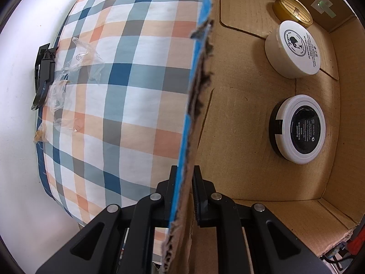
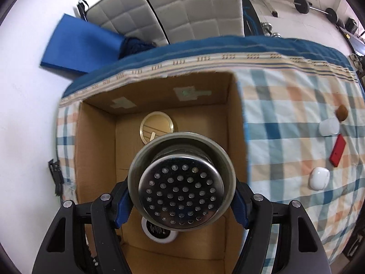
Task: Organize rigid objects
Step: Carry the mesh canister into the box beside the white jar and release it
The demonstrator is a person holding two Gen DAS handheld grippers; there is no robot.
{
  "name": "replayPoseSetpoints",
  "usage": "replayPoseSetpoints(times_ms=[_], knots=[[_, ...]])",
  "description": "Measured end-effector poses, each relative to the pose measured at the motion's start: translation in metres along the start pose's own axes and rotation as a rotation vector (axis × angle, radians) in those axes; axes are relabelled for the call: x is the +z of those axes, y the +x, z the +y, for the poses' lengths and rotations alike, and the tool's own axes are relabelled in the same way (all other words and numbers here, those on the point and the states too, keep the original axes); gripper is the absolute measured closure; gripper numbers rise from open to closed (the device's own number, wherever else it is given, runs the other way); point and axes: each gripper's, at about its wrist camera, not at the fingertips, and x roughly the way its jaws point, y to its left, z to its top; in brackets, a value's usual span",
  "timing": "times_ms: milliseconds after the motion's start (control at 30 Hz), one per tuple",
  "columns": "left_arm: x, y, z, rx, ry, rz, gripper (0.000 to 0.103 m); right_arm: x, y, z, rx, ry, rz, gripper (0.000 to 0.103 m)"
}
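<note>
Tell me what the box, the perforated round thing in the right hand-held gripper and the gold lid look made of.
Open brown box: corrugated cardboard, matte; its torn edge shows fluting. Round perforated strainer-like piece: likely polished steel, with mirror-like glare around the holes. Round gold lid: probably metal with a brushed sheen, though it could be coated plastic.

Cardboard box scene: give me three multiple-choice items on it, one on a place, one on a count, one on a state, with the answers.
1. Where does the left claw grip?
A. the cardboard box wall
B. the gold tin
C. the tablecloth

2. How many round containers lie on the box floor in the left wrist view?
A. one
B. three
C. five

3. What is the right claw doing?
A. hanging empty
B. clamping a red card
C. holding a perforated metal strainer over the box

Answers:
1 A, the torn wall stands between its shut pads.
2 B, gold tin, white jar, black-and-white compact.
3 C, the pads press the strainer's rim on both sides.
</note>
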Motion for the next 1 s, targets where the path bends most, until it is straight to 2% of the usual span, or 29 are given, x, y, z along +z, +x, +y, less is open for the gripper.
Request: replayPoseSetpoints(times_ms=[400, 767, 1000], knots=[[0.002, 0.004, 0.000, -0.004, 0.004, 0.009, 0.094, 0.016, 0.068, 0.005, -0.093, -0.011, 0.079, 0.030], [0.003, 0.003, -0.003, 0.001, 0.017, 0.007, 0.094, 0.025, 0.096, 0.014, -0.161, -0.022, 0.122, 0.029], [0.003, 0.003, -0.004, -0.001, 0.020, 0.007, 0.094, 0.027, 0.114, 0.020, -0.168, -0.022, 0.204, 0.028]])
